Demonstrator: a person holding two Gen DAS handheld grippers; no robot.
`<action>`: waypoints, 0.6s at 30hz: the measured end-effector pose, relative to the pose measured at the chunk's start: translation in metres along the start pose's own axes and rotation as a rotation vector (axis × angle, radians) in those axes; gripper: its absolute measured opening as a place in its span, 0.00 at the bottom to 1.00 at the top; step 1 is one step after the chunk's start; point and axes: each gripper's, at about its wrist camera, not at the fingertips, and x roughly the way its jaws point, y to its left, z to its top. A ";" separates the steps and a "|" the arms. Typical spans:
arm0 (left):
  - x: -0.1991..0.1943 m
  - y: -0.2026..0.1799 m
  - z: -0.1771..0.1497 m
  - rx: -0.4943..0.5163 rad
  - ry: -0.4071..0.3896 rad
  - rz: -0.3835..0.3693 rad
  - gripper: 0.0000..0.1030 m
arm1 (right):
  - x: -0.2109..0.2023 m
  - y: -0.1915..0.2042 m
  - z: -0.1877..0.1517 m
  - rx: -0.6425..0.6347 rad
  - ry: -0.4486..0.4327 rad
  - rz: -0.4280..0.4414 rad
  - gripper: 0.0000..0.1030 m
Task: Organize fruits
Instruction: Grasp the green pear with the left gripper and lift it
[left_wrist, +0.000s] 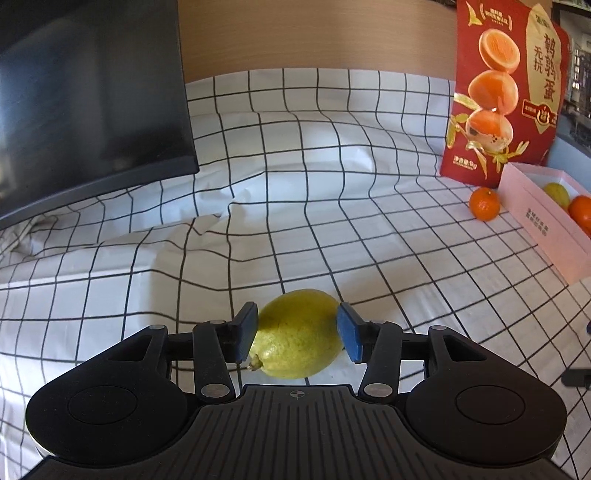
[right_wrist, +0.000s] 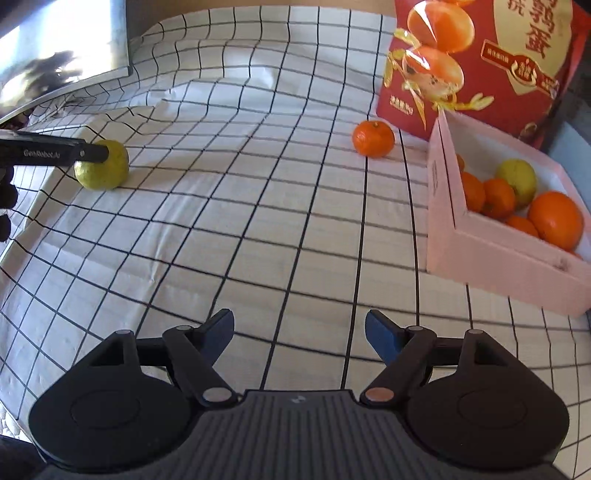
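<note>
A yellow-green lemon (left_wrist: 295, 336) lies on the checked cloth between the blue pads of my left gripper (left_wrist: 297, 311). The pads stand close at its two sides, and I see no squeeze on it. The right wrist view shows the same lemon (right_wrist: 107, 173) at the far left, resting on the cloth with a black finger (right_wrist: 88, 153) of the left gripper across it. A tangerine (right_wrist: 373, 139) sits alone on the cloth near the pink box (right_wrist: 498, 266), which holds several oranges and a second lemon (right_wrist: 517, 181). My right gripper (right_wrist: 299, 325) hangs open over bare cloth, nothing between its fingers.
A red fruit bag (left_wrist: 506, 92) stands upright behind the pink box (left_wrist: 543, 229) at the right. A dark monitor (left_wrist: 85, 103) leans over the cloth at the left. The cloth is rumpled into folds near the monitor. A gloved hand shows at the left edge of the right wrist view.
</note>
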 end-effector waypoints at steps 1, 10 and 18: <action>0.001 0.003 0.001 -0.011 -0.001 -0.009 0.51 | 0.001 0.000 -0.001 0.002 0.006 0.000 0.76; 0.004 0.021 0.011 0.016 0.097 -0.112 0.54 | -0.006 -0.006 -0.008 0.055 -0.010 -0.002 0.76; 0.006 0.013 0.004 0.084 0.122 -0.096 0.68 | -0.011 -0.019 -0.020 0.120 -0.003 -0.017 0.76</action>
